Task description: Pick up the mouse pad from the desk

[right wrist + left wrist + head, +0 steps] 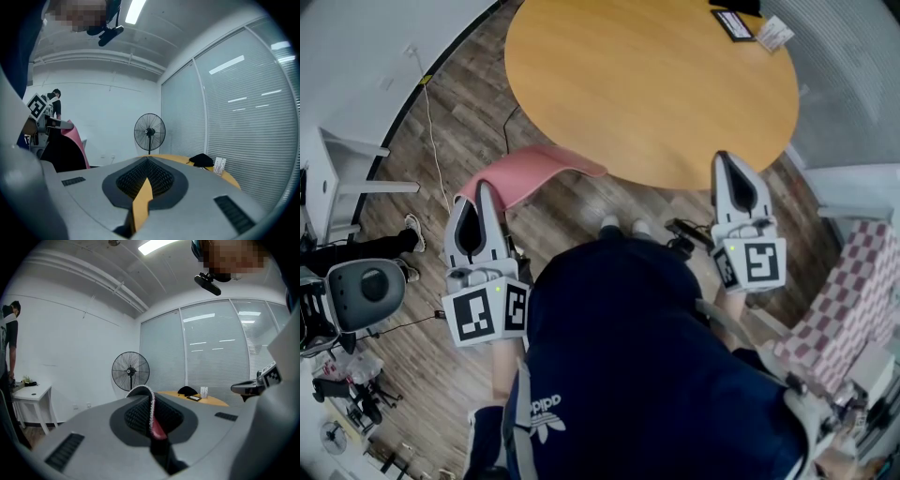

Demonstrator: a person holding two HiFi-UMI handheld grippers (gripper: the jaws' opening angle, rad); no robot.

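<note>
At the lower left of the head view, the left gripper (pixel 480 192) was clenched on the pink mouse pad (pixel 534 171), which drooped over the floor (pixel 459 112) just beside the round table (pixel 656 84). At centre right, the right gripper (pixel 724 161) was closed on nothing.

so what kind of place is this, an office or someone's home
Most likely an office meeting room: there is a round wooden table, a glass wall with blinds and a pedestal fan against bare white walls.
</note>
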